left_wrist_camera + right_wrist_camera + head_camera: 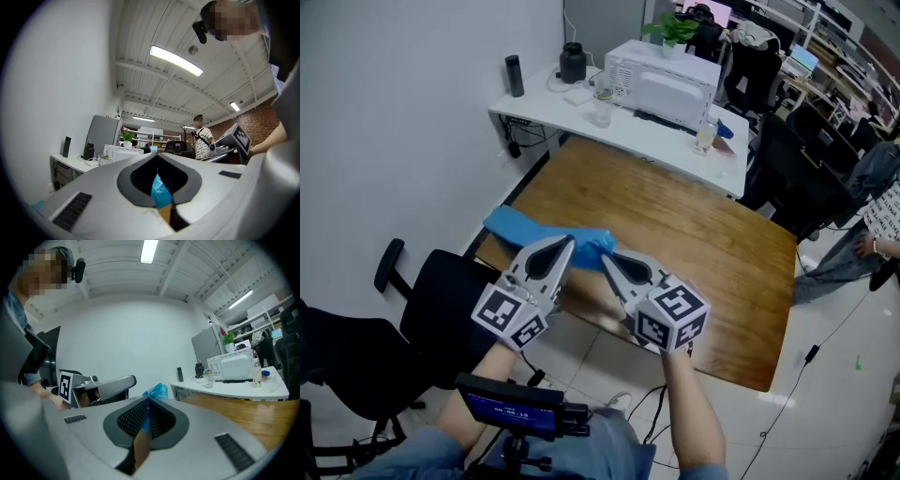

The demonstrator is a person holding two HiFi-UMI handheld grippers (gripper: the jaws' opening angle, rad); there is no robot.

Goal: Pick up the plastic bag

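Left tongs (569, 243): nearest the person, together and clamped on a fold of the plastic bag (528, 228). The left gripper view shows blue film (160, 188) pinched in the slit between the jaws.
Right tongs (606, 259): just beside the left tongs, tips angled toward them. They are closed on the same bag, with a thin blue strip (146, 414) caught between the jaws.
Plastic bag: blue and crumpled. It is bunched between the two pairs of tongs and trails left over the near left corner of the wooden counter (705, 246). I cannot tell whether its far end lies on the wood.
Black chair (441, 298): left of the wooden counter, near the wall.
White counter (649, 134): beyond the wooden one, against the wall.
On the white counter: a white microwave (662, 79), a dark bottle (515, 76) and a black jug (573, 63).
Background: office desks and chairs, with people at the right edge.
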